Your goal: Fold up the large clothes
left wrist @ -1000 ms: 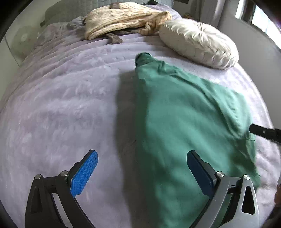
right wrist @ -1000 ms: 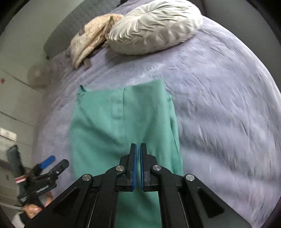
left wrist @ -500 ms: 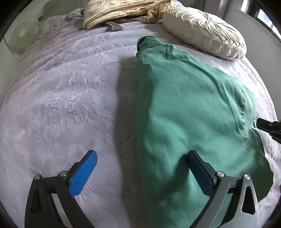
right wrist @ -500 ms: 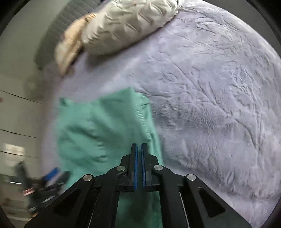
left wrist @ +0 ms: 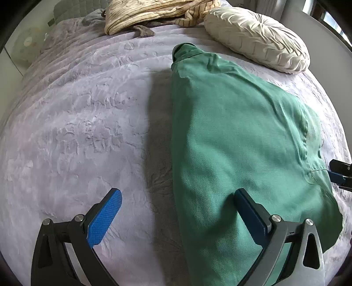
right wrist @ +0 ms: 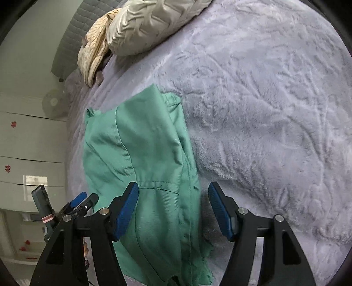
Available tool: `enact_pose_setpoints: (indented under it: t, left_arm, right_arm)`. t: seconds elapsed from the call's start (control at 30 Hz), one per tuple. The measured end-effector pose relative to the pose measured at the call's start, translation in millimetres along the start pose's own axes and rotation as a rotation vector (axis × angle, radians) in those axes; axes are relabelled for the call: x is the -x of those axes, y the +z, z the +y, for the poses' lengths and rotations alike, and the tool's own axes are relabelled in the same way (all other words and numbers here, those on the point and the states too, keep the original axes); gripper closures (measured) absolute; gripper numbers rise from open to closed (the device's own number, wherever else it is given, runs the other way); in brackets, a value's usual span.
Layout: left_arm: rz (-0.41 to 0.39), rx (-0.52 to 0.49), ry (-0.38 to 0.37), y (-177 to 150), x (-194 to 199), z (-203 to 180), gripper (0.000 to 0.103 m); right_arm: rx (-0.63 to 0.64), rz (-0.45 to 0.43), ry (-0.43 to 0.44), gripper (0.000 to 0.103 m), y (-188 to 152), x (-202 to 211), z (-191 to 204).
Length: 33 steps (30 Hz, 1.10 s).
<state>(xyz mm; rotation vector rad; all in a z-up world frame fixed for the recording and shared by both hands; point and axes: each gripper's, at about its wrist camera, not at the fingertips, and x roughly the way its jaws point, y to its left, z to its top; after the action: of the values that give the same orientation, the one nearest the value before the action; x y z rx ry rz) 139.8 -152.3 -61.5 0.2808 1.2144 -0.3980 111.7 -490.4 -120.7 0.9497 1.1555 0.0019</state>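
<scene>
A green garment [left wrist: 237, 140] lies folded lengthwise on the lilac plush bed cover [left wrist: 88, 123]. It also shows in the right wrist view [right wrist: 145, 154]. My left gripper [left wrist: 178, 211] is open and empty, low over the garment's left edge, its right finger [left wrist: 248, 211] over the cloth. My right gripper [right wrist: 173, 209] is open and empty, astride the garment's near right edge. The right gripper's tip [left wrist: 340, 173] shows at the left wrist view's right edge. The left gripper [right wrist: 81, 202] shows at the lower left of the right wrist view.
A cream tufted cushion [left wrist: 257, 37] and a striped beige blanket [left wrist: 154, 13] lie at the head of the bed. The cushion [right wrist: 151, 24] and blanket [right wrist: 94, 50] also show in the right wrist view. White drawers [right wrist: 28, 154] and a fan [right wrist: 54, 102] stand beyond the bed's left side.
My right gripper has opened and let go of the green garment, which now lies on the bed. My left gripper moved slightly forward and stayed open.
</scene>
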Motion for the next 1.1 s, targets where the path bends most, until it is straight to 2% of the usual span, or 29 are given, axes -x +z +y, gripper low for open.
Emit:
enact_pose_setpoints:
  t: [0.13,0.23,0.4,0.47,0.6,0.7,0.77,0.83,0.97,1.0,1.03,1.07,1.1]
  left_arm:
    - [0.004,0.002,-0.002,0.2,-0.3,0.1,0.0]
    - [0.044,0.026,-0.037,3.3,-0.3,5.8,0.001]
    - [0.068,0.124,-0.234,9.3,6.7,30.0,0.001]
    - [0.094,0.116,-0.279,9.5,1.1,33.6,0.001]
    - [0.213,0.072,-0.373,-1.1,-27.4,25.3,0.001]
    - [0.231,0.067,-0.458,-5.2,-38.7,12.5,0.001]
    - [0.224,0.068,-0.495,-3.7,-43.1,2.9,0.001]
    - [0.225,0.058,-0.492,-3.8,-50.1,-11.2,0.0]
    - [0.226,0.052,-0.432,-5.6,-57.6,-22.0,0.001]
    - [0.217,0.061,-0.425,-5.6,-52.4,-22.0,0.009]
    - [0.209,0.067,-0.421,-5.2,-47.3,-21.5,0.014]
    - [0.2,0.072,-0.422,-5.3,-41.4,-20.3,0.026]
    - [0.192,0.079,-0.428,-4.9,-33.7,-17.5,0.036]
  right_arm:
    - [0.008,0.023,0.001,0.033,0.2,-8.3,2.6]
    - [0.005,0.032,-0.004,0.033,1.4,-12.0,1.9]
    - [0.005,0.035,0.03,0.03,5.6,-9.0,-2.3]
    - [0.012,0.043,0.044,0.024,8.2,-9.4,-4.7]
    - [0.013,0.083,0.07,0.024,14.7,-23.4,-10.1]
    - [0.023,0.119,0.112,0.022,20.5,-40.6,-7.4]
    - [0.038,0.138,0.178,0.021,25.0,-49.5,-1.1]
    - [0.066,0.161,0.247,0.021,30.1,-61.3,10.2]
    - [0.081,0.184,0.235,0.02,35.7,-83.7,16.1]
    - [0.044,0.177,0.24,0.02,36.9,-84.0,13.7]
    - [0.022,0.172,0.241,0.03,37.1,-82.2,12.8]
    - [0.003,0.171,0.242,0.059,36.9,-80.5,11.4]
    - [-0.028,0.185,0.263,0.072,35.0,-79.3,8.6]
